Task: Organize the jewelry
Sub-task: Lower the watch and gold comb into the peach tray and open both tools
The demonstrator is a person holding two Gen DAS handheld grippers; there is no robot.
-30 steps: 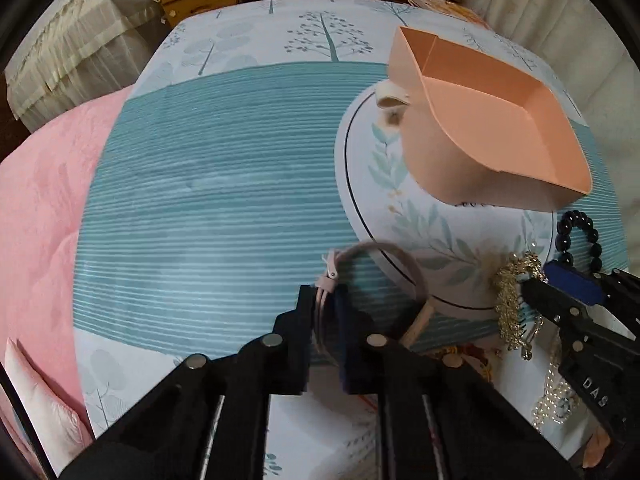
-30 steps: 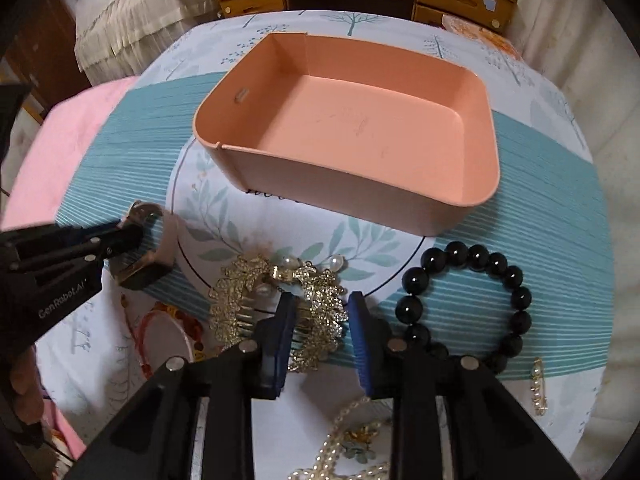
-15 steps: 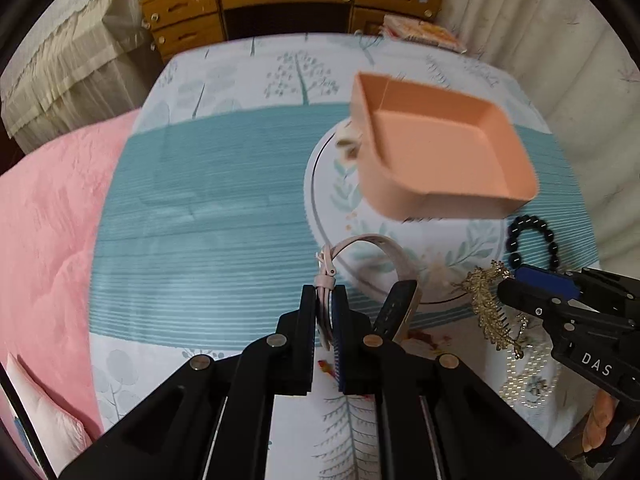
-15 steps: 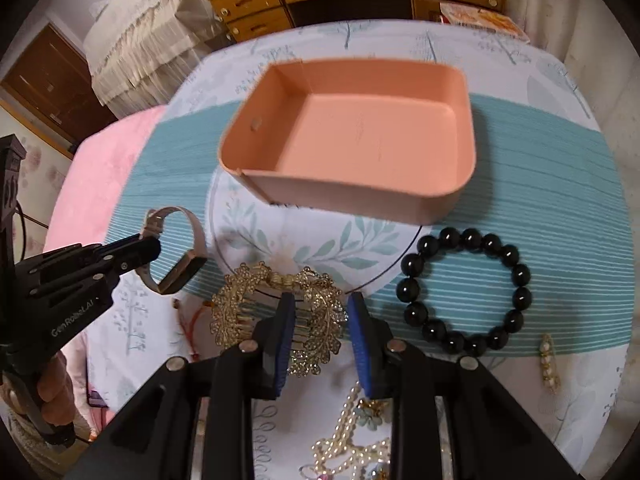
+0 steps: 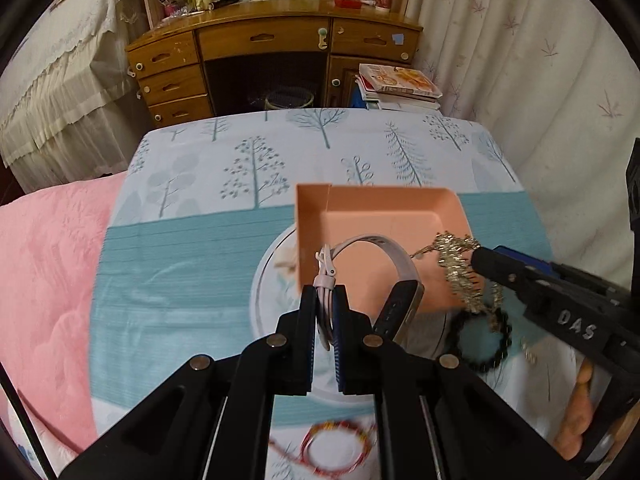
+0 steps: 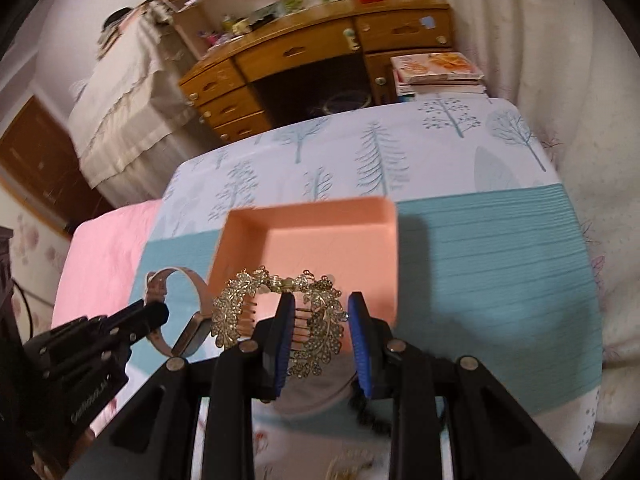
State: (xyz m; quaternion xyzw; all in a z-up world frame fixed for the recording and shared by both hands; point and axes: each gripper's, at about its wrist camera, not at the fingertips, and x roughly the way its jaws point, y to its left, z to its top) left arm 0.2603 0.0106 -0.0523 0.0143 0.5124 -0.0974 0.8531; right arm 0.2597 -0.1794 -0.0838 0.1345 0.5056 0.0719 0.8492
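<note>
My left gripper (image 5: pixel 324 320) is shut on the pale strap of a wristwatch (image 5: pixel 376 244), which hangs in the air in front of the peach tray (image 5: pixel 384 216). The watch's dark face (image 5: pixel 400 308) dangles to the right of the fingers. My right gripper (image 6: pixel 320 316) is shut on a gold leaf-shaped hair comb (image 6: pixel 236 308), lifted above the near edge of the tray (image 6: pixel 320 240). From the left wrist, the right gripper (image 5: pixel 482 260) enters at the right with the comb (image 5: pixel 460 268) hanging from it. The right wrist view shows the left gripper (image 6: pixel 156 314) and watch (image 6: pixel 192 280) at its left.
A black bead bracelet (image 5: pixel 480 340) and a red string bracelet (image 5: pixel 336 448) lie on the tree-print tablecloth (image 5: pixel 200 280). A pink quilt (image 5: pixel 40 280) lies to the left. Beyond the table stand a wooden desk (image 5: pixel 272 52) and a stack of books (image 5: pixel 400 84). Curtains hang at the right.
Both grippers have risen from the cloth and moved toward the tray, the left carrying the watch and the right carrying the gold comb. The room behind has come into view.
</note>
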